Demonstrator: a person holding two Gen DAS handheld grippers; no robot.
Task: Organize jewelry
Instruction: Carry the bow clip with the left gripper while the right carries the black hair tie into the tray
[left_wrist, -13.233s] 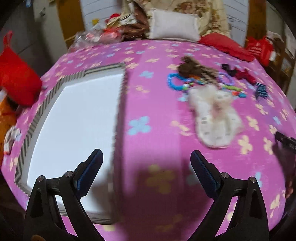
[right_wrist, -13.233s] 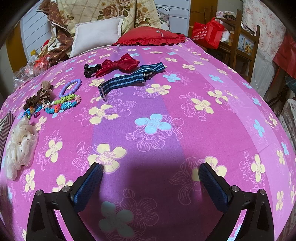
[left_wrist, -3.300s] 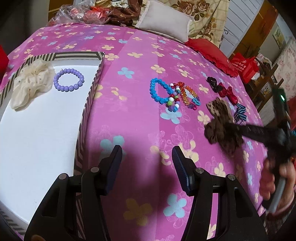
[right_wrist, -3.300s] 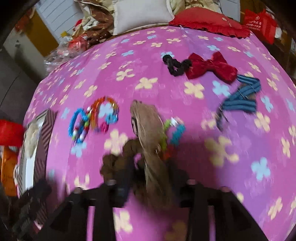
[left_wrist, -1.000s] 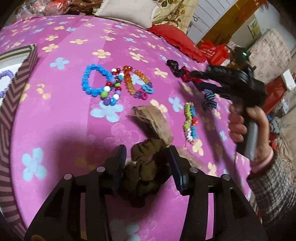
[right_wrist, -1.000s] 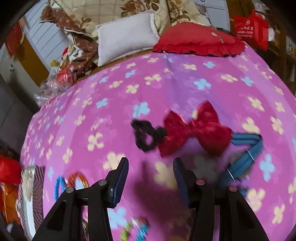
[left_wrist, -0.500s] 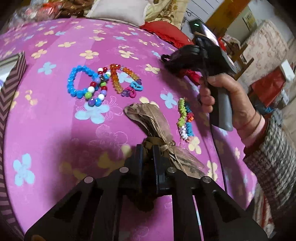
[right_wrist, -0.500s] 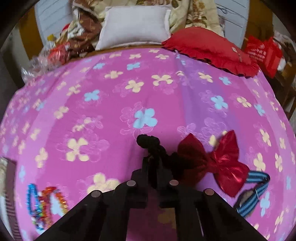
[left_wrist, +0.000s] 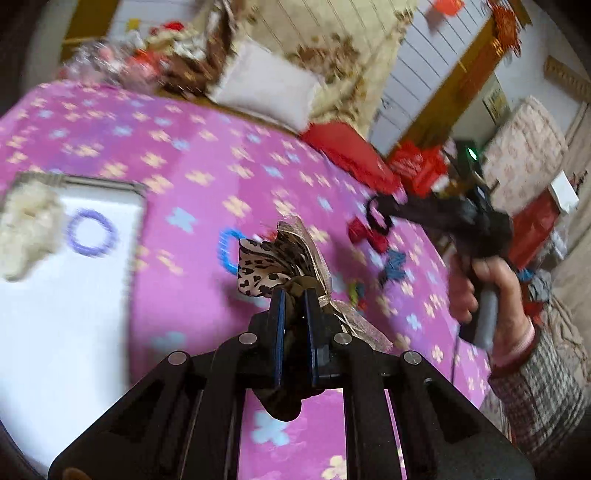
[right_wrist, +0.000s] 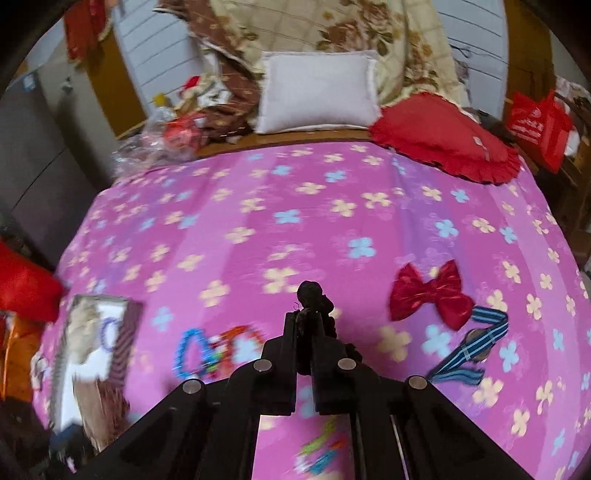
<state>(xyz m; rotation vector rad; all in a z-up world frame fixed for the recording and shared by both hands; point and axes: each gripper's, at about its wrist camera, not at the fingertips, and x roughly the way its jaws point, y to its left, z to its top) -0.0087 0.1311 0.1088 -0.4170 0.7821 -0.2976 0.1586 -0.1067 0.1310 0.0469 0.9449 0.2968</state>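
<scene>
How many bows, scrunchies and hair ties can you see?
Bows: 2, the leopard bow and the red bow.
Scrunchies: 1, the cream scrunchie.
Hair ties: 1, the black tie.
Total: 4.

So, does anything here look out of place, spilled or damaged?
Nothing stands out. The left gripper is shut on the leopard-print hair tie, the right gripper on a black hair tie. The red bow, striped band and bead bracelets lie loose on the bedspread, unsorted.
</scene>
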